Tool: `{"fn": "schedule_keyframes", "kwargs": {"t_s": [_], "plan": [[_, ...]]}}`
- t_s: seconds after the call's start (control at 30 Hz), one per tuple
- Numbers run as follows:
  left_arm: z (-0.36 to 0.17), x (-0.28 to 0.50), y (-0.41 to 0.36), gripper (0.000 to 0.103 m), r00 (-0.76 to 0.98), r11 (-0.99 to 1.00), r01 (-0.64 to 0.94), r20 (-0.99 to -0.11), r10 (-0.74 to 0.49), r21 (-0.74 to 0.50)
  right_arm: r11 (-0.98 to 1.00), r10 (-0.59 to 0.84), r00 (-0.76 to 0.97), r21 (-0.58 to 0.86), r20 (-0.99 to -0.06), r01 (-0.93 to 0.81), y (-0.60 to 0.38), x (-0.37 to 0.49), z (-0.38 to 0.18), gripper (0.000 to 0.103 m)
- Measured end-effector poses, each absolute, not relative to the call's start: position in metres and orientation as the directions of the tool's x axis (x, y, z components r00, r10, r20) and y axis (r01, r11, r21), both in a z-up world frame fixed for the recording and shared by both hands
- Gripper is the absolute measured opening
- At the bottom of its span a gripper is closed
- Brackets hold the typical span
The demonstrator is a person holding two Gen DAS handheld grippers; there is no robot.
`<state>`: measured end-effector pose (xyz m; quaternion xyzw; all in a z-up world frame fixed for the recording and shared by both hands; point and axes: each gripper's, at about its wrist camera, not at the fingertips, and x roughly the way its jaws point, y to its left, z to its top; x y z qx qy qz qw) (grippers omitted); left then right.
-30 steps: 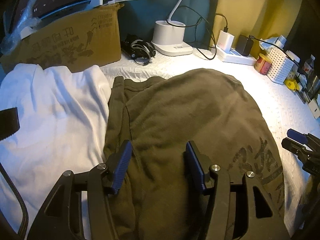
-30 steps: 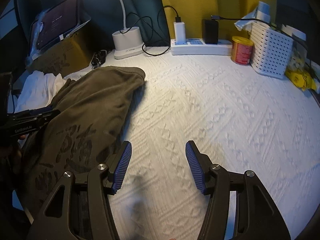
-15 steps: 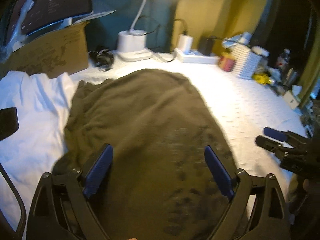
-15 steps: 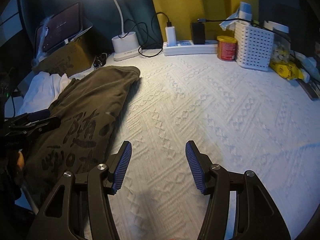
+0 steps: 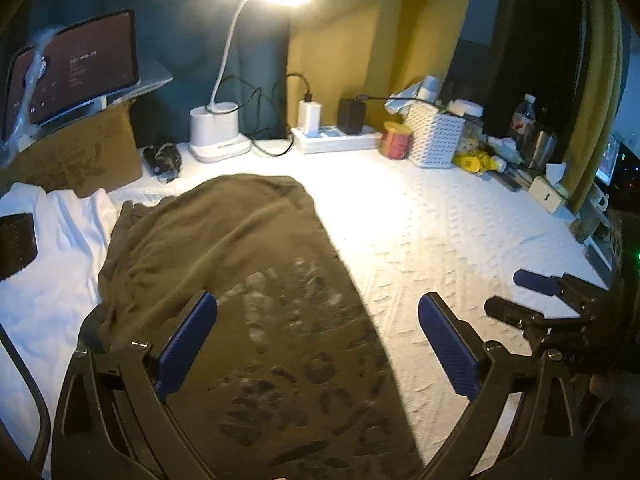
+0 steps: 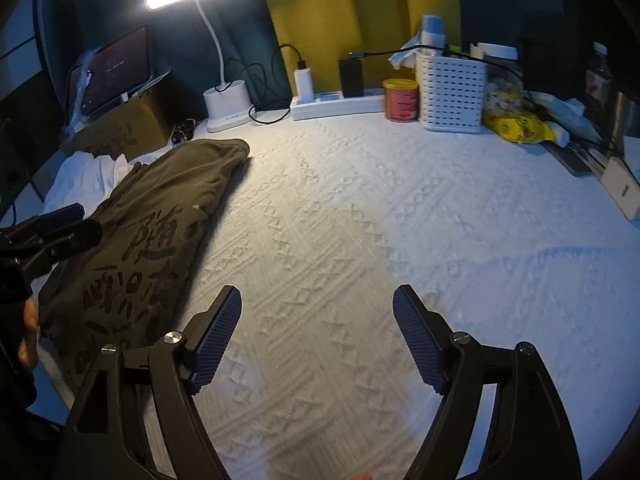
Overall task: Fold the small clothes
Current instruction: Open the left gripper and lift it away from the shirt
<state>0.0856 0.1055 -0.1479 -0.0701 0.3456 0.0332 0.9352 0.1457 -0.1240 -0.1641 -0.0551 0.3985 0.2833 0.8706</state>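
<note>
olive garment laid folded, both claws let go

the olive-brown garment (image 5: 240, 264) is laid as a long, narrow folded strip on the white quilted cover (image 5: 440, 240), with its printed characters facing up and its far end reaching toward the base of the desk lamp (image 5: 218, 136). its left edge is lapped against a white garment (image 5: 52, 264), which is spread beside it and is probably kept there as the next piece or as one already dealt with; which of the two cannot be told.

the left gripper (image 5: 316, 340) is held above the near half of the olive garment, tilted downward. its jaws are opening and are spread wide, and no cloth is pinched between them; only the printed fabric is seen lying flat below. this spread is judged to be a release, so that the fold is left undisturbed.

the right gripper (image 6: 316, 340) is held over bare cover, just beside the garment's right edge. its jaws are also opening, with nothing between them. it is seen from the left wrist view as well, low at the right, apart from the cloth.

the clutter — a cardboard box (image 6: 120, 132), a power strip (image 6: 336, 106), a white basket (image 6: 450, 94) — is kept along the back, so the folding area is left free.

the fold in hand is judged done or nearly done.
</note>
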Motion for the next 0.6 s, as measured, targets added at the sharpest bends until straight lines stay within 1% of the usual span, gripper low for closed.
{"fn": "schedule_keyframes", "kwargs": {"t_s": [0.17, 0.3, 0.4, 0.5, 0.6], "plan": [[-0.133, 0.083, 0.085, 0.100, 0.786, 0.995, -0.089, -0.617, 0.039, -0.051, 0.855, 0.430, 0.569, 0.115, -0.701, -0.505, -0.144, 0.136, -0.151, 0.081], [-0.123, 0.076, 0.080, 0.100, 0.806, 0.993, -0.081, -0.592, 0.013, -0.089, 0.871, 0.416, 0.610, 0.104, -0.674, -0.480, -0.161, 0.126, -0.137, 0.081], [-0.114, 0.069, 0.075, 0.100, 0.826, 0.993, -0.103, -0.562, 0.053, -0.058, 0.884, 0.403, 0.642, 0.094, -0.653, -0.459, -0.174, 0.118, -0.125, 0.081], [-0.104, 0.062, 0.069, 0.100, 0.841, 0.996, -0.078, -0.541, 0.037, -0.054, 0.894, 0.388, 0.670, 0.081, -0.633, -0.442, -0.183, 0.112, -0.114, 0.081], [-0.095, 0.054, 0.064, 0.100, 0.856, 0.996, -0.082, -0.515, 0.051, -0.038, 0.904, 0.374, 0.701, 0.069, -0.607, -0.423, -0.192, 0.104, -0.101, 0.081]]}}
